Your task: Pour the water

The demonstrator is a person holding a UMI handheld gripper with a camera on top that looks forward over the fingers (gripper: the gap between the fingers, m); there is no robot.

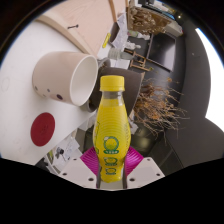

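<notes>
One bottle [112, 125], yellow, with a yellow cap and a green label, upright between the two fingers of the gripper [111, 160]. The pink pads [93, 159] sit close against its lower sides; the fingers look closed onto it, narrowed to the bottle's width, though actual pressing cannot be confirmed from this view.

One cup [66, 75], white, lying tilted with its open mouth turned toward the bottle, just beyond and to the left of the cap, on a white table [30, 105].

One red round disc [42, 128], flat on the table, left of the bottle and near the fingers.

Several dry plant bundles [160, 100] and mixed clutter behind and to the right; details unclear.

Handling note, as a judgement: the cap appears to be on, so no liquid can leave yet. For a clean pour, the cup likely needs to stand upright first, the grip should hold low and firm, and the bottle's neck should be brought over the rim before tipping slowly.
</notes>
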